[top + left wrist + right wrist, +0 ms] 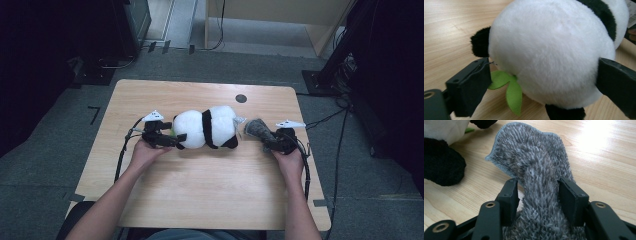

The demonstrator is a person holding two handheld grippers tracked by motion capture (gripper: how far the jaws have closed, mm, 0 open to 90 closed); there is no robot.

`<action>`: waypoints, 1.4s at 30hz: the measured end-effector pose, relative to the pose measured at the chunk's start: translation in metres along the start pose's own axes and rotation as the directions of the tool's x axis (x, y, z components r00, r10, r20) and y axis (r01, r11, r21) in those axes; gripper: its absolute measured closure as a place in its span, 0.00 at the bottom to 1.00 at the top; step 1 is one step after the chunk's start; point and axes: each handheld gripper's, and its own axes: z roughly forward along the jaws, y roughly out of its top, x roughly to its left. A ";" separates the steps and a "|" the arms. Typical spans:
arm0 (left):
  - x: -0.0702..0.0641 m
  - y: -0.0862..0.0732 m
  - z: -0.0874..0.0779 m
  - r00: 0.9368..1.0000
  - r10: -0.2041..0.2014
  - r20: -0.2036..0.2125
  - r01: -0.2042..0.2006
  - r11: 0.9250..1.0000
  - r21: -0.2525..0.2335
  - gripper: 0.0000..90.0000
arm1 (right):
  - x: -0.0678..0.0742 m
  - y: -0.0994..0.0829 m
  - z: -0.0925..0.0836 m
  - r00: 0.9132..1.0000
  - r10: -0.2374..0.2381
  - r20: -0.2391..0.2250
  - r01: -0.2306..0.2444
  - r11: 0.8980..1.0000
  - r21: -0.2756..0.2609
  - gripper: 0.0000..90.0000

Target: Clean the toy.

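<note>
The left claw (172,140) sits at the left end of the plush panda (207,127), its jaws spread wide on either side of the panda's round white body; in the left gripper view the pads stand at the flanks of the plush, and whether they press on it cannot be told. A green fabric leaf (507,87) pokes out from under the panda just beside the left jaw, and a black ear or paw shows above that jaw. The panda lies on its side on the counter (200,195), its long axis running straight away from the left claw toward the right claw (263,134), with the black band crossing the body past its middle. The right claw has its jaws narrowed onto a grey shaggy cloth (536,177); the pile bunches between the two pads, and the free end of the cloth fans out ahead of the jaws, lying flat on the wood with its stitched edge toward the panda's black foot. The cloth's length runs along the claw's own pointing line. Behind both claws, toward the person, the counter is bare wood up to its near edge; beyond the panda there is open wood to the far edge, where a small dark round hole (241,98) sits.
</note>
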 end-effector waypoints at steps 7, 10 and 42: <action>0.002 -0.001 0.000 1.000 -0.010 0.030 0.010 1.000 -0.001 0.23 | -0.002 -0.001 0.000 1.000 0.014 0.001 -0.014 1.000 -0.003 0.70; 0.000 0.000 -0.001 1.000 -0.008 0.022 0.008 1.000 0.005 0.31 | -0.002 -0.001 0.000 1.000 0.021 0.003 -0.021 1.000 -0.002 0.76; -0.007 0.003 -0.003 0.999 -0.025 -0.020 0.025 0.999 0.019 0.46 | 0.041 0.095 -0.039 0.995 -0.089 -0.046 0.084 0.991 -0.103 0.84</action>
